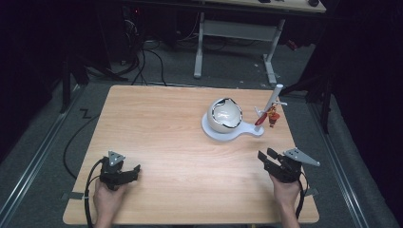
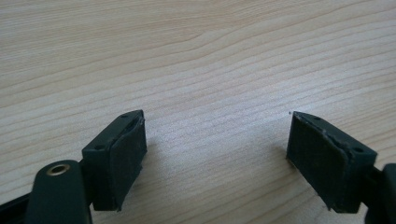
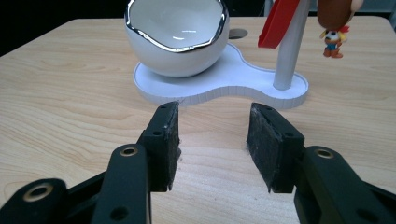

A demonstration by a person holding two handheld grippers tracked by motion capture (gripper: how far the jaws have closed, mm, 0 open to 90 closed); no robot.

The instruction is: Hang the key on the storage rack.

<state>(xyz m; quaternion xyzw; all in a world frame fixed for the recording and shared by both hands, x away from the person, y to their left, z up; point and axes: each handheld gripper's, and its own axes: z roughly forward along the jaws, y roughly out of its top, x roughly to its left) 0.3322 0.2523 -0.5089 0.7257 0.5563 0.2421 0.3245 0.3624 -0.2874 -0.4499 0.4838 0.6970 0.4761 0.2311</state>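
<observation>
Nearest the person, both hands rested on the front of the table (image 1: 166, 123), each holding a gripper. The left gripper (image 1: 134, 172) lay near the front left corner, its jaws spread wide and holding nothing; in the left gripper view its pads (image 2: 123, 161) stood over bare wood grain, and the lower parts of both jaws were cut off by the frame. The right gripper (image 1: 265, 156) sat near the front right corner, its jaws parted and empty. In the right gripper view it (image 3: 212, 142) pointed at the stand just ahead, apart from it.

Farther back, right of the table's centre, a white base (image 1: 214, 133) carried an egg-shaped bowl (image 1: 223, 115) with a jagged, dark-edged rim. A pole (image 1: 272, 100) rose from the base's smaller lobe. A red piece (image 1: 260, 118) hung against the pole, and a small figure (image 1: 273, 115) dangled beside it. The right gripper view cut off the tops of the pole (image 3: 289, 51), the red piece (image 3: 278, 23) and the figure (image 3: 334, 28), so how they were attached could not be told. The figure's details were too small to make out.
</observation>
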